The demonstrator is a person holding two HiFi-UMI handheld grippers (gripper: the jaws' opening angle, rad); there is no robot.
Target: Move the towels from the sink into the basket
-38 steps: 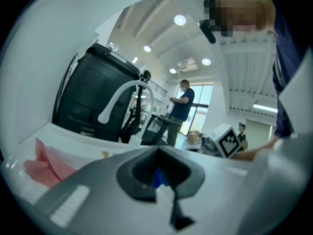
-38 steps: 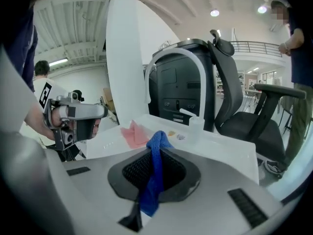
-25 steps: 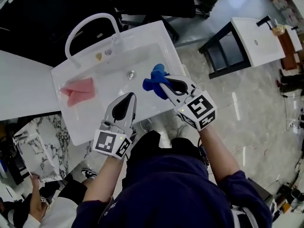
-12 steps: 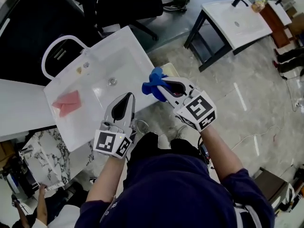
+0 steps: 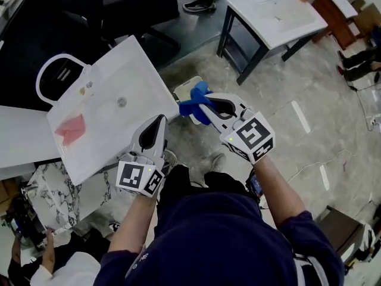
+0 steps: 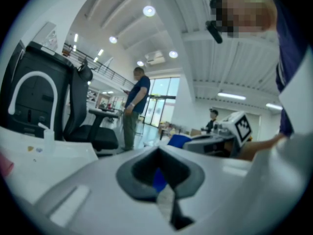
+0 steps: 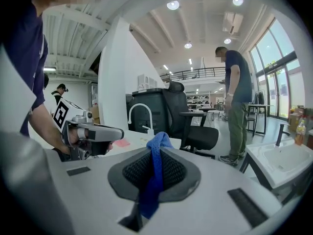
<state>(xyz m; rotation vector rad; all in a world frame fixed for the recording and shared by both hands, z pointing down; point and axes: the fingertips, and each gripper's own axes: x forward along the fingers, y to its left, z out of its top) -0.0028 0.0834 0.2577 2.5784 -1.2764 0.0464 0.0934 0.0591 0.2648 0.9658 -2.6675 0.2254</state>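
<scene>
My right gripper (image 5: 201, 108) is shut on a blue towel (image 5: 193, 102), which hangs past the right edge of the white sink (image 5: 128, 70), over the floor. In the right gripper view the blue towel (image 7: 155, 173) is pinched between the pads and bunches up at the tips. A pink towel (image 5: 70, 128) lies in the sink's left part. My left gripper (image 5: 159, 120) hovers at the sink's near right corner, jaws together and holding nothing. A pale container (image 5: 188, 86), possibly the basket, sits on the floor just beyond the blue towel.
An arched white faucet (image 5: 55, 70) stands at the sink's far left. A second white sink on a dark frame (image 5: 275, 18) stands at the back right. An office chair (image 7: 191, 126) and a standing person (image 7: 237, 97) are beyond. Marble floor spreads to the right.
Both grippers have swung right, away from the sink. The blue towel, formerly over the basin, now hangs beyond the sink's edge above the floor. The pink towel stayed in place.
</scene>
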